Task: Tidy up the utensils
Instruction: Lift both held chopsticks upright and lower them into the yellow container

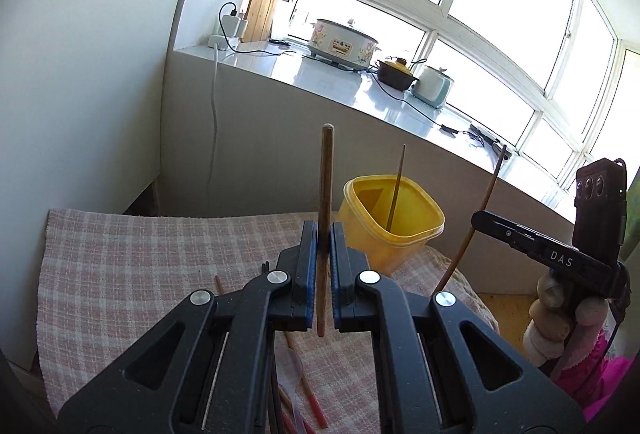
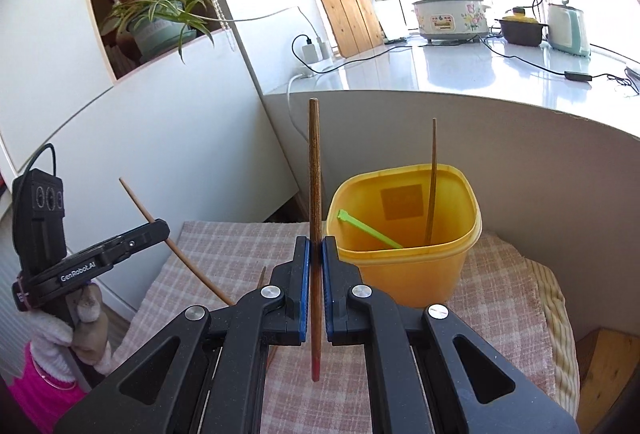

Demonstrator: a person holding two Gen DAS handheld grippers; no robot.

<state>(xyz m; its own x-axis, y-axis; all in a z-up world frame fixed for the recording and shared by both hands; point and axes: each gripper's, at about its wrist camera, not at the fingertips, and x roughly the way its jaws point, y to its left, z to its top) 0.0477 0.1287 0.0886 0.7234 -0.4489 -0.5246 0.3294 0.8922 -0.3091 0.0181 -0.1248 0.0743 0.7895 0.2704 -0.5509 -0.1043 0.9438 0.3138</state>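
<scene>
holding one upright chopstick each: left gripper (image 1: 323,234) clamped on brown chopstick (image 1: 325,194), right gripper (image 2: 315,246) clamped on dark chopstick (image 2: 314,174); yellow tub (image 2: 404,234) ahead, slightly right of both, nearer the right.

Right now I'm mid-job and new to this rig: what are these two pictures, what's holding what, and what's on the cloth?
There is no robot arm. A person holds a two-finger gripper in each hand, each carrying a fisheye camera looking along its fingers.

The left wrist picture shows the left gripper shut on an upright brown chopstick.

The right wrist picture shows the right gripper shut on another chopstick.

Ahead, on the checked cloth, stands a yellow tub containing one chopstick and a green pick. More chopsticks lie on the cloth below the left gripper.
</scene>
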